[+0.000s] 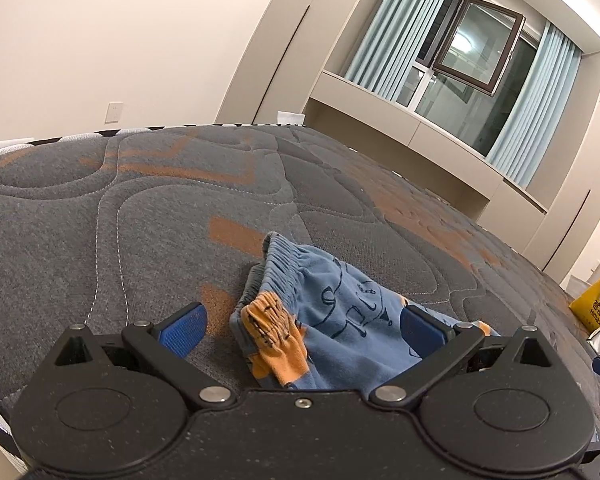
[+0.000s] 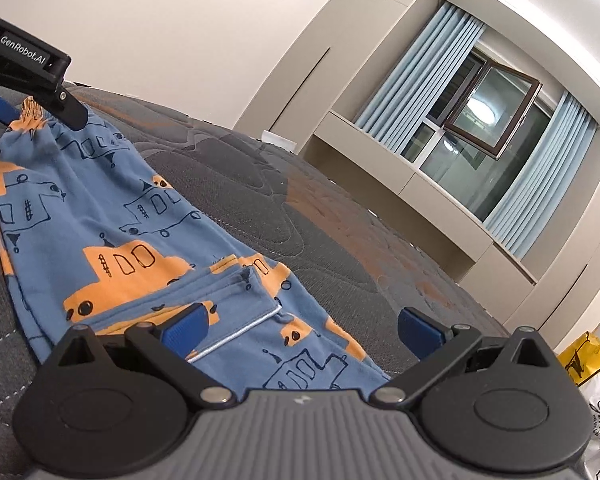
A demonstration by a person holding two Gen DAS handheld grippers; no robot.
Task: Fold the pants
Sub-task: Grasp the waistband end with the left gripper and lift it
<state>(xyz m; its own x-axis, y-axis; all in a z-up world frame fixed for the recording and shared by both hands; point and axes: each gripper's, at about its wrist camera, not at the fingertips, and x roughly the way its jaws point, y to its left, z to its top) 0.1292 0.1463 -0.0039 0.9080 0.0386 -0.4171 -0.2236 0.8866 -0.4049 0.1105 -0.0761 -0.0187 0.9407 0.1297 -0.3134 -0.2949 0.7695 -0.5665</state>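
A grey quilted mattress with orange patches (image 1: 148,208) is filling both views, and it is bearing the whole job. Lying on it are the small blue cotton pants printed with orange vehicles (image 2: 112,240), spread loosely with the gathered elastic waistband (image 1: 296,264) toward the left side and the leg hems (image 2: 260,320) toward the right side.

The cloth is looking light, thin and limp, so in my judgement it is going to sag and crease wherever it is lifted and will not be holding a fold line by itself. It is not fragile and should not be slipping from ribbed pads. The waistband is the thickest, firmest part and the best place to pinch on one end; the stitched hem edge is the sensible hold on the other.

The left gripper (image 1: 300,326) is sitting low over the bunched waistband, pointing across the bed toward the window, with its blue fingers (image 1: 182,330) standing wide apart on either side of the fabric and gripping nothing. In the right wrist view its black body (image 2: 28,76) is showing just above that waistband.

The right gripper (image 2: 300,326) is hovering low over the leg end, tilted the same way, its blue fingers (image 2: 184,326) likewise spread wide, one over the hem and the other over bare mattress, holding nothing.
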